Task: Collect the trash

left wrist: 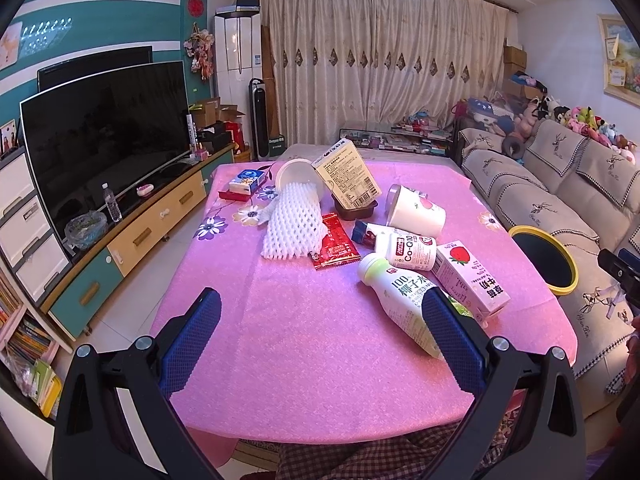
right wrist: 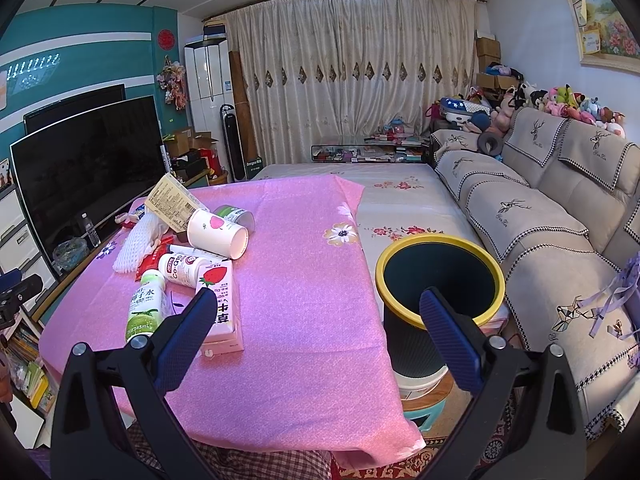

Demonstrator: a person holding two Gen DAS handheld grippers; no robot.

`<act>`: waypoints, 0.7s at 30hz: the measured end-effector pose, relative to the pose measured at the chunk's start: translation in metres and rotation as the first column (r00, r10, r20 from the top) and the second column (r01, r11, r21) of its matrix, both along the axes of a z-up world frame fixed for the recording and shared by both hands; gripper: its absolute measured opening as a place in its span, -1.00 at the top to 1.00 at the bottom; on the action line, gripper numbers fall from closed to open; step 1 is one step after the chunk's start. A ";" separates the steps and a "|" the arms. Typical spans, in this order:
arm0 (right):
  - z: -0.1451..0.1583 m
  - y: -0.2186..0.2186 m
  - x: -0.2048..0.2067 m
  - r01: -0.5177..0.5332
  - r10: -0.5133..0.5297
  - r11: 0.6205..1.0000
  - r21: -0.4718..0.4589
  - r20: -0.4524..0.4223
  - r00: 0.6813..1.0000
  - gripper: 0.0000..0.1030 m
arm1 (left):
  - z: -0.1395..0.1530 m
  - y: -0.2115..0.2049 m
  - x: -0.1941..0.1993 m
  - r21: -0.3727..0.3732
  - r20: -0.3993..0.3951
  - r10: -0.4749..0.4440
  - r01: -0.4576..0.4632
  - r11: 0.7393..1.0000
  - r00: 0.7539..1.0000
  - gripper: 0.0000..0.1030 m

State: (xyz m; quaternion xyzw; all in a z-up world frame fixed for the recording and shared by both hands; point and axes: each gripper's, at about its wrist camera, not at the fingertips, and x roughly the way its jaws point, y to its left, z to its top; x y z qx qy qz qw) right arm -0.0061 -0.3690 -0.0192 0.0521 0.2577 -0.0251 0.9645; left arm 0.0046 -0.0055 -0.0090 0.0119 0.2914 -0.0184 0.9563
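Both tongs are spread wide and hold nothing. The left tongs (left wrist: 320, 336) hang over the near part of the pink cloth (left wrist: 304, 320), and the right tongs (right wrist: 316, 332) hang between the cloth edge and the bin (right wrist: 440, 276). I think they are wide apart so that a fat thing can fit between the blue pads.

The trash lies in one heap on the cloth, toward the left. The bin stands just off the table's right edge, on a stool, with its mouth up. That looks like a good spot, since a thing can be lifted a short way and dropped in.

Nearest the tongs lie one green-top bottle (left wrist: 400, 300) and one strawberry milk box (left wrist: 472, 284), both on their sides and touching. Just behind is one small white bottle (left wrist: 408, 250). Then one white paper cup (left wrist: 416, 212) tipped over, one red wrapper (left wrist: 334, 246), and one white foam net (left wrist: 294, 224). One tan box (left wrist: 346, 178) leans on a dark tray (left wrist: 356, 210).

Some small things are half hidden, so I cannot count them all.

No trash looks to be in the bin yet.
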 end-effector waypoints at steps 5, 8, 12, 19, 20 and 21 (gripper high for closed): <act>0.001 0.000 0.000 -0.001 0.001 1.000 0.001 -0.001 1.000 -0.87 | 0.000 0.000 0.000 0.000 -0.001 0.000 0.000 1.000 1.000 -0.93; -0.001 0.001 0.001 0.000 0.000 1.000 0.000 0.000 1.000 -0.87 | 0.000 0.000 0.000 0.000 -0.002 0.001 -0.001 1.000 1.000 -0.93; -0.001 0.000 0.001 -0.002 0.002 1.000 0.001 -0.001 1.000 -0.87 | 0.000 0.000 0.000 -0.001 -0.003 0.000 0.000 1.000 1.000 -0.93; -0.005 0.001 0.001 -0.002 0.002 1.000 0.001 -0.002 1.000 -0.87 | 0.000 0.000 0.000 0.000 -0.003 0.001 -0.001 1.000 1.000 -0.93; -0.004 0.001 0.001 -0.002 0.002 1.000 0.001 -0.002 1.000 -0.87 | 0.000 0.000 0.000 0.000 -0.003 0.001 -0.001 1.000 1.000 -0.93; -0.004 0.001 0.001 -0.002 0.002 1.000 0.002 -0.002 1.000 -0.87 | 0.000 0.000 0.000 0.000 -0.003 0.001 -0.001 1.000 1.000 -0.93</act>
